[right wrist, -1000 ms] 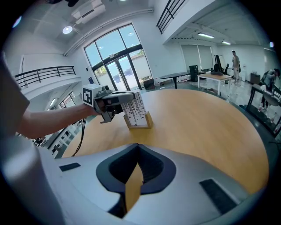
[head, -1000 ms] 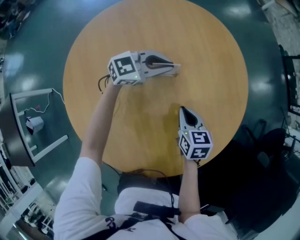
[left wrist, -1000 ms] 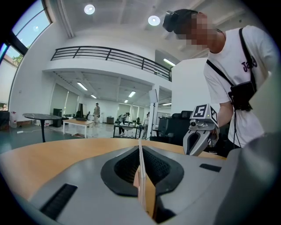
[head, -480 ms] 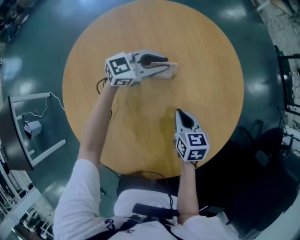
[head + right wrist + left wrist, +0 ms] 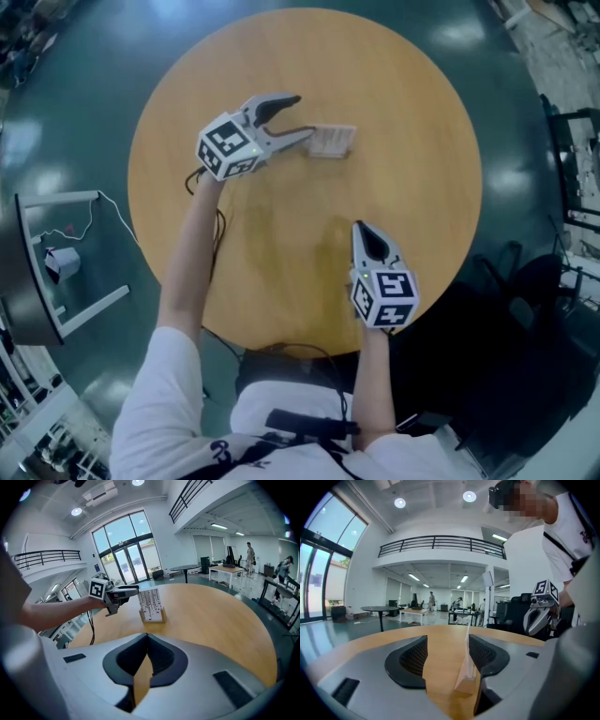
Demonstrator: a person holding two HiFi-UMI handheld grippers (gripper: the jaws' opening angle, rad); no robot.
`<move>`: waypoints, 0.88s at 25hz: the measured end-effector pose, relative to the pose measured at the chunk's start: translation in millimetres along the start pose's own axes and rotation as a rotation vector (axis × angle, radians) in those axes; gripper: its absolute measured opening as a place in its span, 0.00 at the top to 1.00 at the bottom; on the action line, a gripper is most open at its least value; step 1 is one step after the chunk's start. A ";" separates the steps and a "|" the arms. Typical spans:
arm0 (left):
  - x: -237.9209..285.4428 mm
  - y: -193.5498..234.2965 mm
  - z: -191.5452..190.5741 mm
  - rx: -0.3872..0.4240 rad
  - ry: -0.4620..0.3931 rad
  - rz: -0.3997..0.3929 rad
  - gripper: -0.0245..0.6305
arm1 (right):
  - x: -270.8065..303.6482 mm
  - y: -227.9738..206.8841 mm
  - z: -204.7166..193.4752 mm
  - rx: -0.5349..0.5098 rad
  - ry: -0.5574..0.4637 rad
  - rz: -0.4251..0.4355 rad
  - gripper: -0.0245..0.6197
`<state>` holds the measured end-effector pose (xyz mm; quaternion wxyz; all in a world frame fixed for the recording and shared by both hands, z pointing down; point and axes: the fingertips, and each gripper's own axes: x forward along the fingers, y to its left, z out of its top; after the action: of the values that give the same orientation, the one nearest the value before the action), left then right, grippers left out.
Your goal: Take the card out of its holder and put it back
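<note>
left hand-held gripper (image 5: 447, 651): jaws opening, card (image 5: 467, 653) unpinched between them, close to one jaw | card: upright in holder (image 5: 152, 617), table's (image 5: 412, 112) far half | right hand-held gripper (image 5: 146, 656): closed, empty | risk: that near jaw could snag the card, tipping holder

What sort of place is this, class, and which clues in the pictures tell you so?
Probably a large open office hall or lobby: a railed mezzanine, tall glass doors, and work desks beyond the round wooden table.
</note>
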<state>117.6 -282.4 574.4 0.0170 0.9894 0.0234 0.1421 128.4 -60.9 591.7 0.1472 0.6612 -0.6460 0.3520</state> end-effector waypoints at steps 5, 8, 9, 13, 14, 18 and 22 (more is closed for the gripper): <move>-35.4 9.0 13.9 -0.047 -0.076 0.218 0.55 | -3.1 9.5 0.9 -0.010 -0.013 0.011 0.93; -64.5 13.5 18.5 -0.107 -0.088 0.379 0.55 | -4.0 23.9 11.7 -0.030 -0.047 0.014 0.93; -73.9 13.4 21.2 -0.130 -0.096 0.431 0.55 | -4.1 26.9 15.0 -0.035 -0.060 0.009 0.93; -103.9 -2.9 45.3 -0.201 -0.181 0.578 0.55 | -8.7 33.3 31.5 -0.036 -0.128 -0.007 0.93; -109.0 -9.4 51.1 -0.206 -0.195 0.603 0.55 | -11.1 35.8 37.2 -0.042 -0.148 -0.006 0.93; -125.2 -34.7 67.4 -0.216 -0.197 0.697 0.55 | -26.5 44.9 63.5 -0.071 -0.230 0.002 0.93; -143.2 -48.1 81.1 -0.219 -0.194 0.764 0.56 | -42.0 54.1 90.6 -0.092 -0.315 0.009 0.93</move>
<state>1.2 -243.9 454.5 0.0705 0.9281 -0.3628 0.0457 105.0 -94.8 485.8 0.0727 0.6978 -0.6795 0.2147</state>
